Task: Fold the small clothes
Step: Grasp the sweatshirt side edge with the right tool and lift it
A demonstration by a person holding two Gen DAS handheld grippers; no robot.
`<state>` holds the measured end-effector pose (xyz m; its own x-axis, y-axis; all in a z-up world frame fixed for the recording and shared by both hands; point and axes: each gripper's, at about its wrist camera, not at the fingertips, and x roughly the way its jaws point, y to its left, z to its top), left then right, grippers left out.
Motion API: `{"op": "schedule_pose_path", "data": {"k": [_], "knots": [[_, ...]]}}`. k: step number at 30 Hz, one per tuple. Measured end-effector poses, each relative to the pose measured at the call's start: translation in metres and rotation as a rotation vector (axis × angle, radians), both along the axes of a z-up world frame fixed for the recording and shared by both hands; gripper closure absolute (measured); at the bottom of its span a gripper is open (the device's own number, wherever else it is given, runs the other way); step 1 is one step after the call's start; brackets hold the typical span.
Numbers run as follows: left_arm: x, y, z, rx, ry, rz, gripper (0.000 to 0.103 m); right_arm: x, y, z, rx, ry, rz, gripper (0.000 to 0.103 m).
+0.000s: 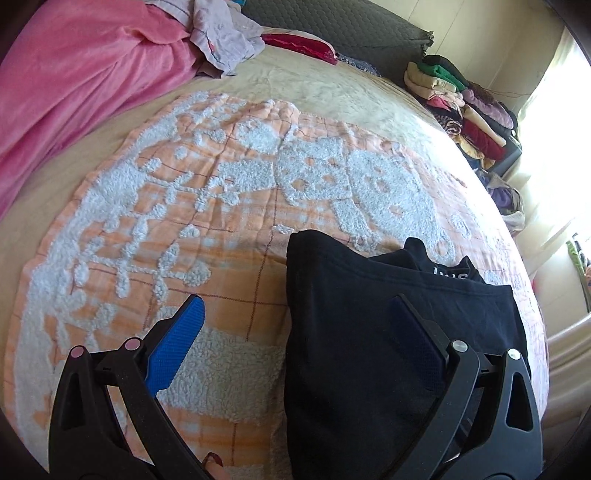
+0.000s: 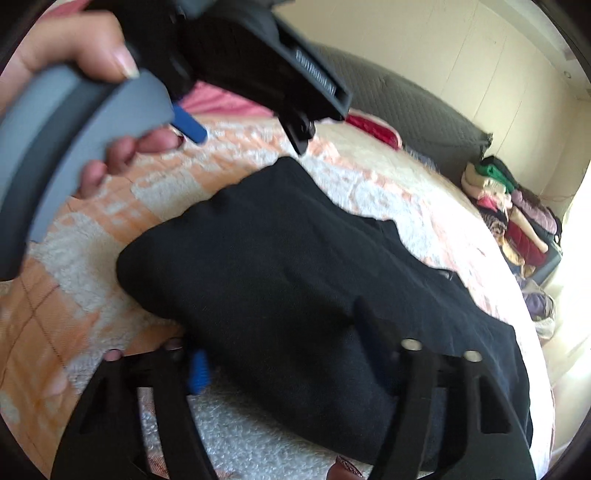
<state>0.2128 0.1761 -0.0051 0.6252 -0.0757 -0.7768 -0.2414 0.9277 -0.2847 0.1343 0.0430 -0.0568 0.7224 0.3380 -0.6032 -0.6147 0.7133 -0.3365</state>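
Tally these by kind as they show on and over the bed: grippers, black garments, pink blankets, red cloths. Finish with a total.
grippers: 2, the left gripper and the right gripper
black garment: 1
pink blanket: 1
red cloth: 1
Total: 5

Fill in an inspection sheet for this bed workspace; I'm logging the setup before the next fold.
Surface: orange-and-white tufted blanket spread over a beige bedspread.
Job's things: black garment, partly folded, lying on the blanket.
Clutter: pink blanket and pale crumpled cloth at the far side; stack of folded clothes at the bed's far corner.
Grippers: left gripper jaws wide open over the garment's edge, gripping nothing; right gripper at the garment's near edge, blurred, grip unclear.
Cables: nothing seen.
Surroundings: grey quilted pillow, cream wall, bright window light.
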Motion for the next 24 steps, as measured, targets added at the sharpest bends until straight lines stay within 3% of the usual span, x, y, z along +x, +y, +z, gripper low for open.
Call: {"op": "schedule_pose_path", "data": {"k": [2, 5, 10, 18, 20, 22, 24], "knots": [[0.002, 0.000, -0.002, -0.003, 0.005, -0.004, 0.010, -0.001, -0.004, 0.005, 0.034, 0.003, -0.005, 0.072], [0.003, 0.002, -0.007, -0.035, 0.012, -0.008, 0.010, -0.003, -0.010, 0.012, 0.071, -0.011, -0.013, 0.086], [0.006, -0.004, -0.010, -0.076, 0.012, -0.026, 0.010, -0.006, -0.020, 0.020, 0.116, -0.020, -0.021, 0.091], [0.015, -0.025, -0.016, -0.220, 0.013, -0.112, 0.010, -0.017, -0.035, 0.031, 0.174, -0.036, -0.031, 0.094], [0.016, -0.032, -0.012, -0.236, 0.003, -0.127, 0.017, -0.017, -0.040, 0.033, 0.199, -0.026, -0.043, 0.094], [0.018, -0.040, -0.009, -0.249, 0.005, -0.138, 0.034, -0.018, -0.044, 0.036, 0.213, -0.029, -0.046, 0.094], [0.019, -0.048, -0.004, -0.226, 0.005, -0.144, 0.042, -0.021, -0.047, 0.039, 0.220, -0.037, -0.052, 0.094]]}}
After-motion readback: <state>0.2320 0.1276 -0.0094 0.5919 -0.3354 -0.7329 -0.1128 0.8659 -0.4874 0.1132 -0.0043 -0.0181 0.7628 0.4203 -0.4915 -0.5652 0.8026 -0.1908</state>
